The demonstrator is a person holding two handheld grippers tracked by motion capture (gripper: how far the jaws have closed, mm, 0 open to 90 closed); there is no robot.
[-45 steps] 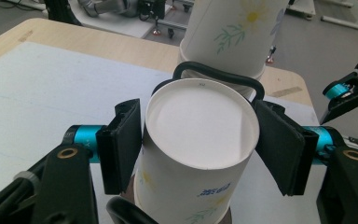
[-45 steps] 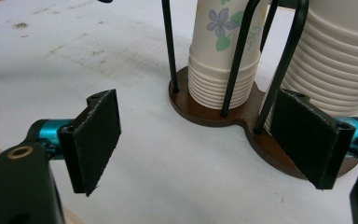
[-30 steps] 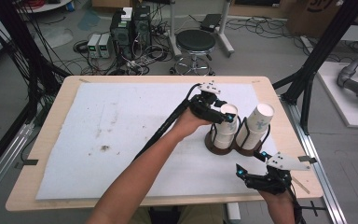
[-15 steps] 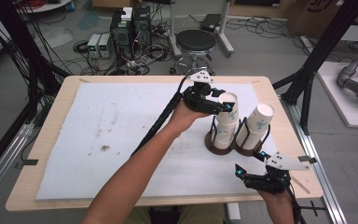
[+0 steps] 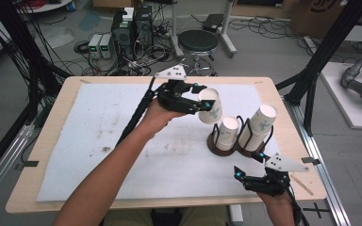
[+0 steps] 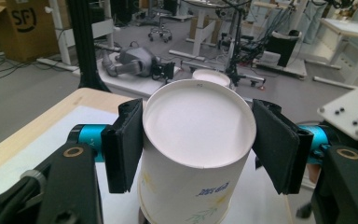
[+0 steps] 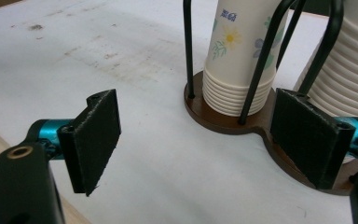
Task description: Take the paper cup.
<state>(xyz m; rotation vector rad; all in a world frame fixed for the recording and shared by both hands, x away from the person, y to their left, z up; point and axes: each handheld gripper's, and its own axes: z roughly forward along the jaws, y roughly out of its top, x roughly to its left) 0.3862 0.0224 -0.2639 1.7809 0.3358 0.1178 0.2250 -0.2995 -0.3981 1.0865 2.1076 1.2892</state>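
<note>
In right gripper view, stacked cup rims (image 7: 228,95) show.

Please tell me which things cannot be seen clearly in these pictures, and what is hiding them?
- Lifted cup: its lower part, cut off by the bottom edge of the left gripper view.
- Right stack: its top, cut off in the right gripper view.
- Printed words on the left stack: too blurred to read.

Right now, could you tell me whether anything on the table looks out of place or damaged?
Nothing looks damaged or spilled. The white mat carries some dark stains near its left middle. The one cup clear of the holder is gripped in the left gripper, upside down and tilted.
</note>
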